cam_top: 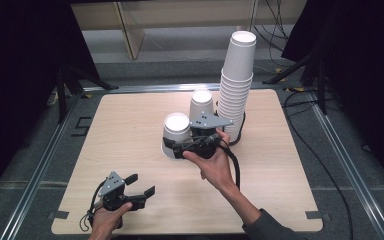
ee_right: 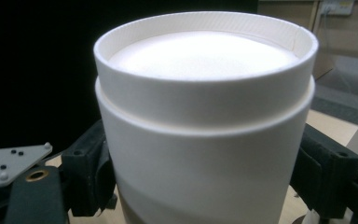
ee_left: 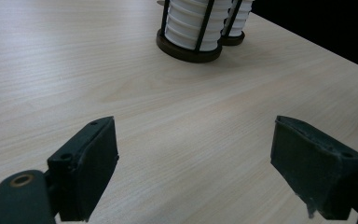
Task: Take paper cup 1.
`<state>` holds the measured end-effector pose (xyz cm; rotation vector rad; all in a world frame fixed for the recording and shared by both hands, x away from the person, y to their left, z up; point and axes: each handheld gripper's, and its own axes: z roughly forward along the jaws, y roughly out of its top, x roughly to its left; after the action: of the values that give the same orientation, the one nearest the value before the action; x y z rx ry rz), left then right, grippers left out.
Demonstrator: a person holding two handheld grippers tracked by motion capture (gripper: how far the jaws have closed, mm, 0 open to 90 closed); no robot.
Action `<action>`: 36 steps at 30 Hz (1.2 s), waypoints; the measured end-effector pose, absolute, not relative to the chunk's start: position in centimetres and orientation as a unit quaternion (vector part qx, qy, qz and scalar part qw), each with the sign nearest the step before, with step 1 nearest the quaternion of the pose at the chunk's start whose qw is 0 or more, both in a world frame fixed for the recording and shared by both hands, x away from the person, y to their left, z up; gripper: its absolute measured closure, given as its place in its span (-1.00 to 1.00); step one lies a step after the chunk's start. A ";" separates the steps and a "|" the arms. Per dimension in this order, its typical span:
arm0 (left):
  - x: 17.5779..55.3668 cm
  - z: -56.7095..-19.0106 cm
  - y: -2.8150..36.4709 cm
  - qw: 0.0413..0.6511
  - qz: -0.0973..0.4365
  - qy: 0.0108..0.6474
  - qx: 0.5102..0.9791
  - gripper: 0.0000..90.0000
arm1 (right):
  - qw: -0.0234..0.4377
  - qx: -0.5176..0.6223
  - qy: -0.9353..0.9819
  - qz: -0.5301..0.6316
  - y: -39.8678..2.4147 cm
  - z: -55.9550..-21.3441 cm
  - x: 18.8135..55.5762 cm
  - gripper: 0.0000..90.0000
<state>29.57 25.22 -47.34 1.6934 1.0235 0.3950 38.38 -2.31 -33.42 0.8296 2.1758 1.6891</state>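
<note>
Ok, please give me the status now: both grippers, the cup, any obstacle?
Left gripper open, nothing between its jaws. Right gripper astride upside-down white cup; contact unclear. Second cup and tall cup stack close behind.

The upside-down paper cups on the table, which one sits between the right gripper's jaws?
The front cup, nearest the person: the right gripper has a jaw on each side of it. The second cup and the tall stack stand behind, ungripped.
</note>
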 end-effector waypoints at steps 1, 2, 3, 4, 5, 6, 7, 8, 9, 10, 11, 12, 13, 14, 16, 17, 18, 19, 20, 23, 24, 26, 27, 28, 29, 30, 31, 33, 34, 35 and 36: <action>29.6 -47.3 25.2 0.533 0.166 0.429 0.710 -0.68 | 0.124 0.286 0.749 0.585 -2.3 -33.7 38.4 -0.57; 29.6 -47.3 25.2 0.533 0.166 0.429 0.710 -0.68 | 0.118 0.288 0.752 0.581 -2.3 -34.0 38.2 -0.57; 29.6 -47.3 25.2 0.533 0.166 0.429 0.710 -0.68 | 0.115 0.288 0.751 0.583 -2.3 -34.3 38.2 -0.57; 29.6 -47.3 25.2 0.533 0.166 0.429 0.710 -0.68 | 0.119 0.287 0.755 0.578 -2.4 -34.4 38.2 -0.57; 29.6 -47.3 25.2 0.533 0.166 0.429 0.710 -0.68 | 0.117 0.286 0.756 0.577 -2.5 -34.7 38.1 -0.57; 29.5 -47.3 25.2 0.533 0.166 0.429 0.710 -0.68 | 0.121 0.283 0.755 0.579 -2.5 -34.9 38.2 -0.57; 29.4 -47.2 25.3 0.524 0.168 0.433 0.713 -0.68 | 0.120 0.286 0.758 0.574 -2.6 -35.0 38.1 -0.57; 29.4 -47.2 25.3 0.525 0.168 0.433 0.713 -0.68 | 0.109 0.287 0.757 0.578 -2.5 -35.3 38.0 -0.57; 29.4 -47.2 25.3 0.525 0.169 0.433 0.713 -0.68 | 0.109 0.284 0.758 0.577 -2.5 -35.6 38.1 -0.57; 29.4 -47.2 25.3 0.525 0.168 0.433 0.713 -0.68 | 0.102 0.287 0.759 0.575 -2.5 -35.8 38.0 -0.57; 29.4 -47.2 25.3 0.525 0.169 0.433 0.713 -0.68 | 0.113 0.285 0.765 0.566 -2.6 -36.0 38.0 -0.57; 29.4 -47.2 25.3 0.527 0.168 0.432 0.712 -0.68 | 0.113 0.283 0.763 0.570 -2.6 -36.2 38.0 -0.57; 29.4 -47.2 25.2 0.528 0.168 0.432 0.711 -0.68 | 0.101 0.292 0.765 0.566 -2.6 -36.3 37.8 -0.57; 29.4 -47.2 25.2 0.528 0.168 0.432 0.711 -0.68 | 0.112 0.282 0.766 0.567 -2.6 -36.5 38.0 -0.57; 29.5 -47.2 25.2 0.528 0.170 0.430 0.712 -0.68 | 0.110 0.285 0.768 0.562 -2.8 -36.8 38.0 -0.57; 29.5 -47.1 25.4 0.523 0.170 0.427 0.718 -0.68 | 0.112 0.287 0.767 0.563 -2.7 -36.9 37.9 -0.57; 29.5 -47.1 25.3 0.525 0.170 0.428 0.715 -0.68 | 0.096 0.291 0.765 0.567 -2.7 -37.1 37.9 -0.57; 29.4 -47.1 25.3 0.522 0.171 0.430 0.717 -0.68 | 0.107 0.288 0.769 0.561 -2.9 -37.1 37.9 -0.57; 29.4 -47.1 25.3 0.522 0.171 0.430 0.716 -0.68 | 0.098 0.291 0.765 0.566 -2.8 -37.2 37.8 -0.57; 29.4 -47.1 25.3 0.523 0.173 0.430 0.715 -0.68 | 0.091 0.295 0.767 0.563 -2.8 -37.4 37.6 -0.57; 29.4 -47.1 25.2 0.527 0.172 0.430 0.712 -0.68 | 0.094 0.289 0.769 0.563 -2.8 -37.6 37.7 -0.57; 29.5 -47.2 25.3 0.534 0.171 0.425 0.710 -0.68 | 0.097 0.286 0.772 0.560 -2.8 -37.8 37.6 -0.57; 29.5 -47.2 25.3 0.532 0.171 0.427 0.711 -0.68 | 0.090 0.290 0.775 0.554 -2.8 -37.9 37.5 -0.57; 29.5 -47.1 25.3 0.524 0.171 0.430 0.715 -0.68 | 0.097 0.284 0.775 0.557 -2.8 -38.2 37.6 -0.57; 29.5 -47.1 25.2 0.530 0.169 0.433 0.709 -0.68 | 0.081 0.293 0.773 0.557 -2.8 -38.4 37.4 -0.57; 29.5 -47.1 25.3 0.525 0.170 0.430 0.714 -0.68 | 0.079 0.289 0.775 0.556 -2.8 -38.6 37.5 -0.57; 29.7 -47.2 25.2 0.531 0.169 0.425 0.713 -0.68 | 0.078 0.293 0.777 0.552 -2.9 -38.8 37.5 -0.57; 29.6 -47.1 25.0 0.526 0.170 0.430 0.714 -0.68 | 0.079 0.291 0.781 0.546 -3.0 -39.2 37.6 -0.57; 29.6 -47.1 25.1 0.522 0.171 0.427 0.718 -0.68 | 0.079 0.288 0.783 0.545 -2.9 -39.5 37.7 -0.57; 29.7 -47.2 25.0 0.528 0.170 0.424 0.717 -0.68 | 0.082 0.289 0.785 0.541 -3.0 -39.6 37.8 -0.57; 29.6 -47.1 25.0 0.520 0.171 0.424 0.721 -0.68 | 0.082 0.289 0.785 0.542 -2.9 -39.7 37.9 -0.57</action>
<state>29.63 25.01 -47.07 1.7285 1.0172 0.4089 37.88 -2.92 -39.74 0.8632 2.3454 1.6180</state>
